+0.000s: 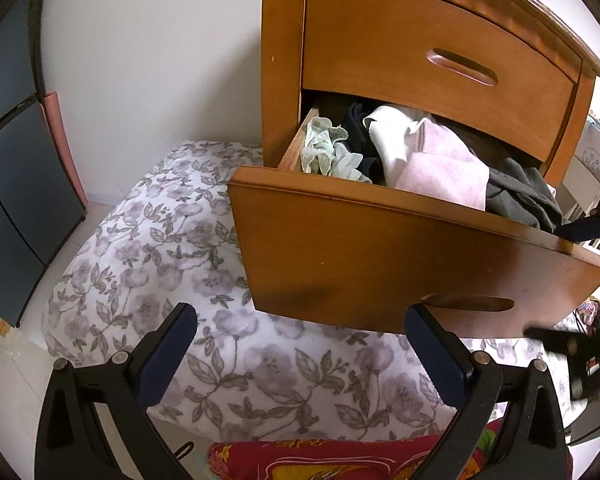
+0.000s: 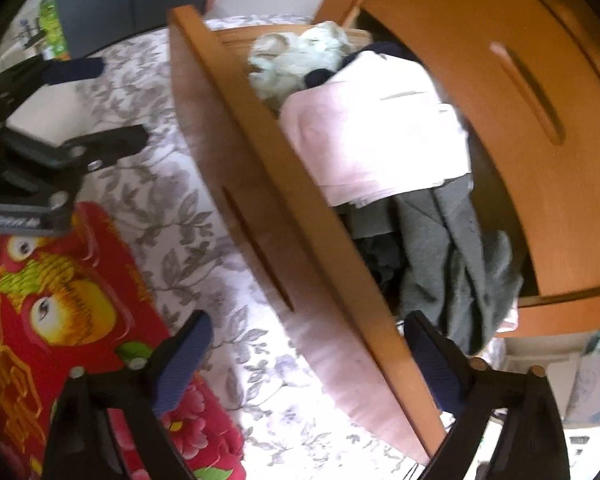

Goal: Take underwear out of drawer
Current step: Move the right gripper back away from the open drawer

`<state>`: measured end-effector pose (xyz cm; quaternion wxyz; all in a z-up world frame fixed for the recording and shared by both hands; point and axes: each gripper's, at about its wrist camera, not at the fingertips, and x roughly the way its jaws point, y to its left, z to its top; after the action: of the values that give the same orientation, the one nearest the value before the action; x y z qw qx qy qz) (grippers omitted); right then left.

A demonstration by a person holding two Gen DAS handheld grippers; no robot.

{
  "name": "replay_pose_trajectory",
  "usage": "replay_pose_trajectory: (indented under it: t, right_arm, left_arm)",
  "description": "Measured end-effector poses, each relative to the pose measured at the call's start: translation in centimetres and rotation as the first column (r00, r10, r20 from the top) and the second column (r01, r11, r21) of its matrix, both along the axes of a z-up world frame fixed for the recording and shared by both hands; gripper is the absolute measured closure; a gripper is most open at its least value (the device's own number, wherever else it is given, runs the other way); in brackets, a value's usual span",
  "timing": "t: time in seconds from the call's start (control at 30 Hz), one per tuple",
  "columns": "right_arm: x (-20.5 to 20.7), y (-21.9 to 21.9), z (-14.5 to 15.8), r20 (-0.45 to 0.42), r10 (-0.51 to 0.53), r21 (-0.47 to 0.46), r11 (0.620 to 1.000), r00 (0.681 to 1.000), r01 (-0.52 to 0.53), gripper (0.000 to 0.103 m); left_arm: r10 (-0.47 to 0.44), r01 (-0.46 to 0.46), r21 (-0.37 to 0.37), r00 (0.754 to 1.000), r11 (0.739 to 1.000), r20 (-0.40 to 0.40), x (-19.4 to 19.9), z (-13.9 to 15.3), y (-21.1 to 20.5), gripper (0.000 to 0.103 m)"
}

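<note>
Both tools stand apart and empty: the right tool (image 2: 308, 354) over the open drawer's (image 2: 300, 216) front edge, the left tool (image 1: 300, 328) near its face. Pale green lace underwear (image 1: 326, 152) lies in the drawer's far left corner, beside pink cloth (image 1: 440, 168) and grey clothes (image 1: 520, 196). Below spreads a flowered bed (image 1: 160, 260).

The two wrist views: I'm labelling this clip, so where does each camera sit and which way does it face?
Left wrist: sits on the left gripper, angled down at the open drawer front and floral bedding; its own open fingers show, the right gripper at the right edge.
Right wrist: sits on the right gripper, looking steeply down into the drawer; its own open fingers show, straddling the drawer front, the left gripper at left.
Shared: drawer, pink garment, grey garment, bedding.
</note>
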<state>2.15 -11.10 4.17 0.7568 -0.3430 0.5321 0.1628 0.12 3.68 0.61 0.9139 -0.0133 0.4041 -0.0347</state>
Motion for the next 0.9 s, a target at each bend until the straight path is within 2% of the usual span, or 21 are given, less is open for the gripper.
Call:
replay_pose_trajectory:
  t: [0.03, 0.1, 0.2, 0.77, 0.9]
  right_arm:
    - [0.29, -0.13, 0.13, 0.014, -0.015, 0.000, 1.000, 1.000, 0.015, 0.021]
    - [0.87, -0.55, 0.32, 0.027, -0.042, 0.005, 0.999, 0.999, 0.042, 0.037]
    - [1.03, -0.75, 0.41, 0.036, -0.060, 0.005, 0.998, 0.998, 0.060, 0.043]
    - [0.32, -0.34, 0.50, 0.078, -0.071, -0.004, 0.997, 0.994, 0.071, 0.043]
    - [0.78, -0.96, 0.76, 0.089, -0.128, 0.054, 0.991, 0.988, 0.124, 0.040]
  left_arm:
    - [0.001, -0.001, 0.000, 1.000, 1.000, 0.000, -0.05, 0.01, 0.05, 0.000]
    - [0.003, -0.003, 0.002, 1.000, 1.000, -0.001, -0.11, 0.05, -0.09, 0.000]
    - [0.002, -0.002, 0.003, 1.000, 1.000, -0.001, -0.12, 0.05, -0.08, 0.000]
    - [0.002, -0.002, 0.011, 1.000, 1.000, 0.002, -0.37, 0.08, -0.15, 0.000]
    - [0.006, -0.006, 0.032, 1.000, 0.999, 0.005, -0.58, 0.00, -0.46, 0.000]
